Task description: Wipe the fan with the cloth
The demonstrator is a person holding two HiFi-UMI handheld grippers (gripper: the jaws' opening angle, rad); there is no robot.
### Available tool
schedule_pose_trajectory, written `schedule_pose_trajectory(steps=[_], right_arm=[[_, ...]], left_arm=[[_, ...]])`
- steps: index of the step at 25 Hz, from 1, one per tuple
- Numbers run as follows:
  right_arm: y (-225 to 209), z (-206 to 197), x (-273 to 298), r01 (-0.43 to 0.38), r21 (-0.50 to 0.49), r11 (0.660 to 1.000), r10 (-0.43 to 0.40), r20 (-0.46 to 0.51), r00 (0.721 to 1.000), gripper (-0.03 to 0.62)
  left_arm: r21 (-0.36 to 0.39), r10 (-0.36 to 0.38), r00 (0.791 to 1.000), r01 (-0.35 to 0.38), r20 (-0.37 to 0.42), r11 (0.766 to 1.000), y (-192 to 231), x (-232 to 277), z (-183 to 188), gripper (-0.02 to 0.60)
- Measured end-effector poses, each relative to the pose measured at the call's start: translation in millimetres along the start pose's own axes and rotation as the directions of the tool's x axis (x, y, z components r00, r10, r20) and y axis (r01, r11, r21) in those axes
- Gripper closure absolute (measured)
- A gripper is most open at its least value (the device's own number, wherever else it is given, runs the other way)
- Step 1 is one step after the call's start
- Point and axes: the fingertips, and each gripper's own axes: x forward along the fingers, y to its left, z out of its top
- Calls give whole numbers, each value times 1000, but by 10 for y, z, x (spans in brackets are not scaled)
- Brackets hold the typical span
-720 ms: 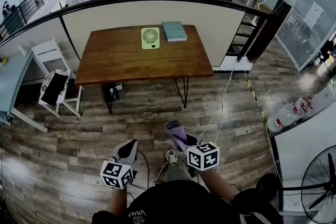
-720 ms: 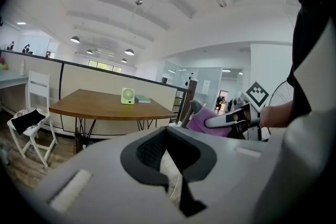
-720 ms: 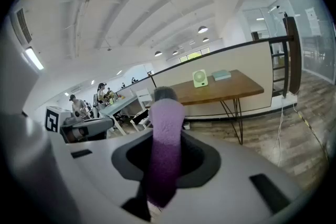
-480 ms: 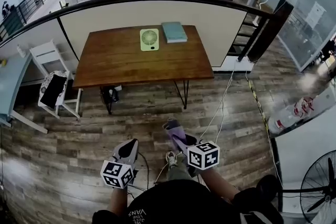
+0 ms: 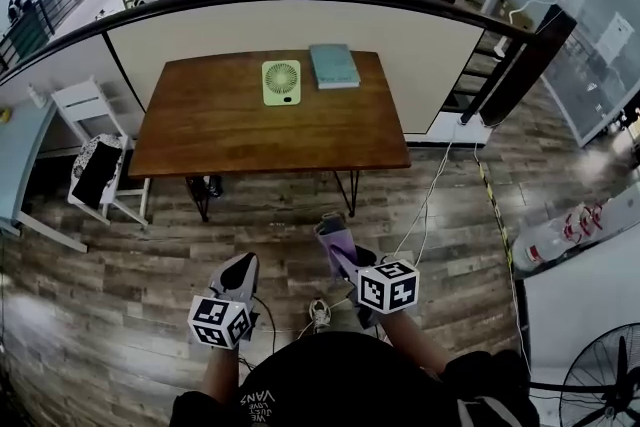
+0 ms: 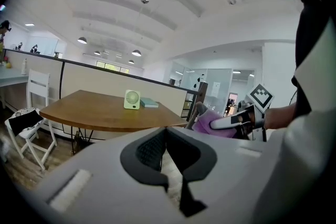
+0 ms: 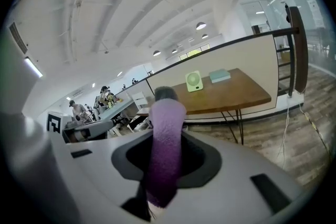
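A small pale green fan [image 5: 282, 81] stands upright at the far side of the brown wooden table [image 5: 250, 140]; it also shows in the left gripper view [image 6: 132, 99] and the right gripper view [image 7: 194, 81]. Both grippers hang low over the plank floor, well short of the table. My right gripper [image 5: 334, 243] is shut on a purple cloth [image 7: 165, 149], which sticks out past its jaws [image 5: 340, 260]. My left gripper [image 5: 241, 271] is shut, its jaws meeting with nothing between them [image 6: 166, 132]. The cloth [image 6: 212, 122] shows at the right of the left gripper view.
A teal book [image 5: 333, 65] lies right of the fan. A white chair [image 5: 100, 165] with dark cloth stands left of the table. Cables [image 5: 425, 205] run across the floor. A curved railed wall [image 5: 300, 20] backs the table, and a large floor fan [image 5: 600, 385] is at bottom right.
The table and fan sit slightly lower and nearer in the head view. Both grippers stay low in front of the body, the right still holding the cloth.
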Motion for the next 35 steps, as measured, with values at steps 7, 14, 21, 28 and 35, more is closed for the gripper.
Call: schedule_pose_trajectory(steps=[7, 14, 21, 28, 35], right_arm=[[-421, 372, 314, -41, -24, 999, 41, -13, 999, 496], [-664, 610, 660, -59, -30, 998, 58, -31, 998, 496], [-691, 754, 1170, -33, -15, 999, 32, -58, 998, 496], [-661, 1142, 1768, 50, 18, 999, -49, -44, 998, 496], [-618, 1480, 2264, 133, 75, 988, -133, -7, 991, 496]], left_arm=[[-6, 51, 998, -51, 23, 999, 132, 524, 219, 569], [-22, 87, 996, -86, 28, 996, 288, 772, 306, 569], [-79, 115, 993, -113, 21, 990, 906, 978, 335, 569], [-40, 8, 1000, -8, -8, 999, 1588, 1431, 698, 569], [0, -88, 995, 88, -41, 996, 2199, 1790, 1035, 569]])
